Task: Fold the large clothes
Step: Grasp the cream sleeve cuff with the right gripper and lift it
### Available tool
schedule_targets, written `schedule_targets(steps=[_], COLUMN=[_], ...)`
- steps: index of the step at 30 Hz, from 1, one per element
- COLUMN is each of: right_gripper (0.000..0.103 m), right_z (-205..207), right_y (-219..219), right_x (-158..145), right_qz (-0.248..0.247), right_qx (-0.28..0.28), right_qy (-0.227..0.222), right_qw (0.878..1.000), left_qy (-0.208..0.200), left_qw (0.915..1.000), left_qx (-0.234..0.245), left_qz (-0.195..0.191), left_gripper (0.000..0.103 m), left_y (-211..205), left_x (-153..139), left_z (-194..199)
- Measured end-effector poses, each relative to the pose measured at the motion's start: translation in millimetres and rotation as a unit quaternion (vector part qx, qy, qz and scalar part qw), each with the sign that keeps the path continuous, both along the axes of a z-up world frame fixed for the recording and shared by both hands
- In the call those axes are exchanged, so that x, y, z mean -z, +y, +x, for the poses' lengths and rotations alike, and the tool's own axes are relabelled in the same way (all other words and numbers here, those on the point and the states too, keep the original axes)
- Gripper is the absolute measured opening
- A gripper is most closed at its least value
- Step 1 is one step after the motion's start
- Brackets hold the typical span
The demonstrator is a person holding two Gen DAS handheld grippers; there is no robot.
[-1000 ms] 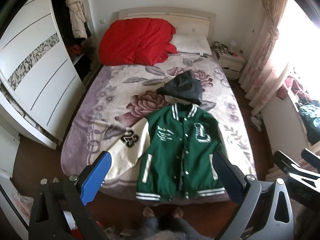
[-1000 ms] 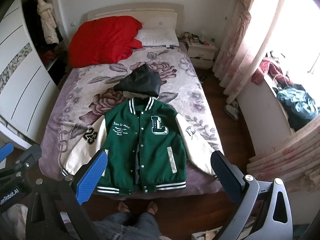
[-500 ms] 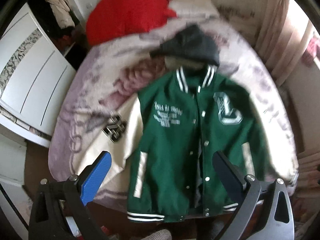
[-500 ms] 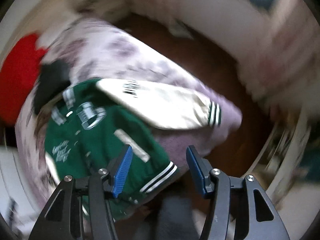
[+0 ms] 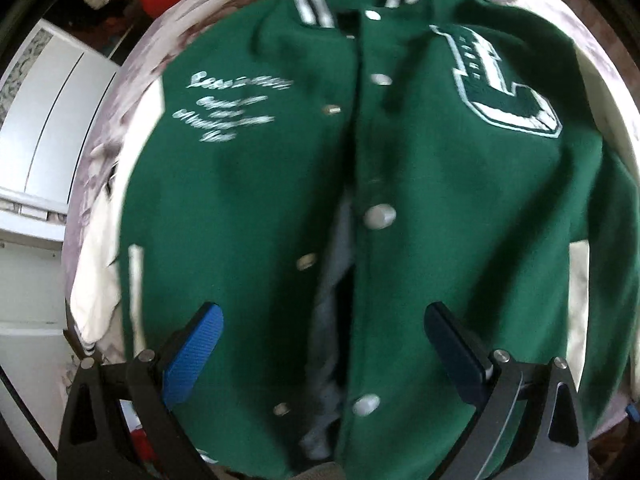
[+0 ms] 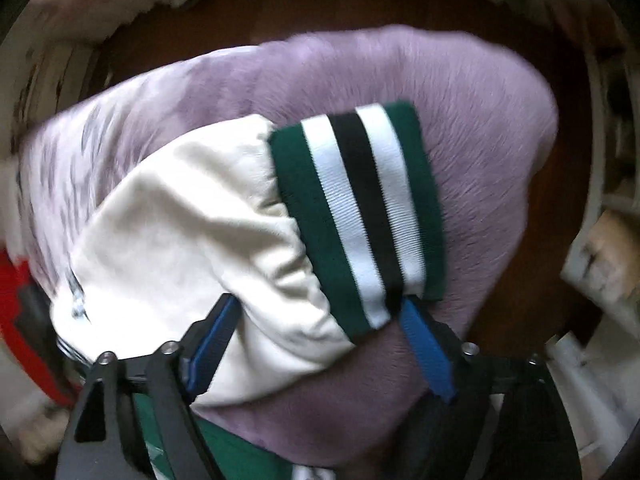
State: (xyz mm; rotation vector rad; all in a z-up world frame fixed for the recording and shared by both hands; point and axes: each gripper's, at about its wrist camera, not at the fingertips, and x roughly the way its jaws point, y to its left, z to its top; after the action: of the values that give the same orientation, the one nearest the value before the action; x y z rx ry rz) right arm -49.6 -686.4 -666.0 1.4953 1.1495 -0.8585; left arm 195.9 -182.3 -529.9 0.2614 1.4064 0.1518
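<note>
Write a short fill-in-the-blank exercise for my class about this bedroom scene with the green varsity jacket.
1. The green varsity jacket has sleeves coloured ____.
2. The ribbed striped cuff rests on a fuzzy blanket coloured ____.
3. The pads of the right gripper are coloured ____.
4. The large chest patch is the letter ____.

Missing words: cream; purple; blue; L

Bare blanket lies open beyond the right gripper. The cream sleeve and striped cuff fill the gap between its jaws.

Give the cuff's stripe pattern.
Cuff: green with two white stripes either side of a black one; clearest in the right wrist view.
</note>
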Motion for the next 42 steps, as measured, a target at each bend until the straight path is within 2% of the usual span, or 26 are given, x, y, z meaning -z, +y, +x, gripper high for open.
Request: schedule_targets(steps=[3,5,6,8,9,13,14,16,17,18,20,21,22,25,28,31,33,35,37,40,42], right_gripper=[0.082,0.063,0.061,0.061,0.062,0.063,0.063,0.063,0.063,0.060,0.041,0.015,0.008,0.005,0.004,0.004,0.004,0.004,0.004,0.004,0.006], right_z=[-12.5,-18.6,-20.4,-29.3,-35.1,-42.6,-40.1,-31.3,-22.0,-14.7,-10.6,-6.5,-2.4,19.9,49.9,99.7,140.7,161.7,165.4,165.7,170.0], right_y=[2.0,11.8,19.3,35.8,40.0,38.1,31.1,24.3,17.2,9.9,3.0,-5.3,-14.4,-55.6,-104.6,-149.8,-174.0,-181.2,-182.0,-179.3,-180.5], right_x=[1.1,6.4,10.9,18.0,25.6,38.0,38.6,31.1,28.8,28.1,34.3,40.9,43.2,22.0,-2.3,-30.2,-40.1,-46.7,-45.9,-41.5,-30.9], right_qz=[-0.004,0.030,0.052,0.072,0.075,0.042,0.021,-0.014,-0.044,-0.063,-0.076,-0.075,-0.078,-0.126,-0.152,-0.175,-0.197,-0.191,-0.180,-0.177,-0.150], right_qx=[0.076,0.110,0.110,0.112,0.122,0.180,0.190,0.184,0.164,0.151,0.154,0.160,0.166,0.152,0.139,0.088,0.021,-0.003,-0.008,-0.004,-0.003], right_qy=[-0.039,-0.099,-0.111,-0.115,-0.131,-0.163,-0.167,-0.176,-0.189,-0.190,-0.190,-0.191,-0.200,-0.221,-0.245,-0.254,-0.242,-0.233,-0.233,-0.219,-0.232], right_qw=[0.996,0.988,0.986,0.984,0.981,0.969,0.967,0.967,0.967,0.968,0.967,0.965,0.962,0.955,0.948,0.947,0.950,0.954,0.956,0.960,0.961], left_qy=[-0.012,-0.020,-0.023,-0.026,-0.026,-0.028,-0.034,-0.042,-0.045,-0.046,-0.046,-0.047,-0.046,-0.049,-0.041,-0.035,-0.036,-0.044,-0.037,-0.013,-0.022], left_qw=[0.9997,0.9991,0.9988,0.9980,0.9976,0.9960,0.9951,0.9936,0.9930,0.9927,0.9925,0.9923,0.9921,0.9910,0.9926,0.9933,0.9933,0.9930,0.9943,0.9969,0.9970], left_qx=[0.022,0.035,0.041,0.055,0.061,0.079,0.086,0.099,0.104,0.108,0.111,0.114,0.116,0.124,0.113,0.092,0.081,0.066,0.060,0.059,0.057], left_qz=[-0.003,-0.013,-0.015,-0.019,-0.021,-0.031,-0.034,-0.034,-0.032,-0.031,-0.023,-0.019,-0.017,-0.013,-0.022,-0.060,-0.074,-0.088,-0.079,-0.050,-0.048], left_gripper=[0.103,0.103,0.103,0.103,0.103,0.103,0.103,0.103,0.103,0.103,0.103,0.103,0.103,0.103,0.103,0.103,0.103,0.103,0.103,0.103,0.103], left_y=[-27.8,-44.2,-52.9,-68.9,-75.9,-98.5,-103.6,-112.8,-117.1,-120.8,-129.0,-132.8,-136.2,-145.3,-148.7,-153.5,-160.1,-166.1,-174.6,-188.6,-189.8], left_x=[2.2,-1.3,-2.4,-2.5,-1.9,3.5,5.3,10.2,14.1,17.8,24.6,27.7,29.4,32.7,30.8,18.6,12.7,12.8,26.1,63.7,68.0], left_z=[8.7,13.4,17.0,24.4,27.0,40.9,44.7,51.0,54.4,57.3,62.2,64.1,66.0,70.0,82.7,97.6,112.8,130.4,149.3,170.9,172.6])
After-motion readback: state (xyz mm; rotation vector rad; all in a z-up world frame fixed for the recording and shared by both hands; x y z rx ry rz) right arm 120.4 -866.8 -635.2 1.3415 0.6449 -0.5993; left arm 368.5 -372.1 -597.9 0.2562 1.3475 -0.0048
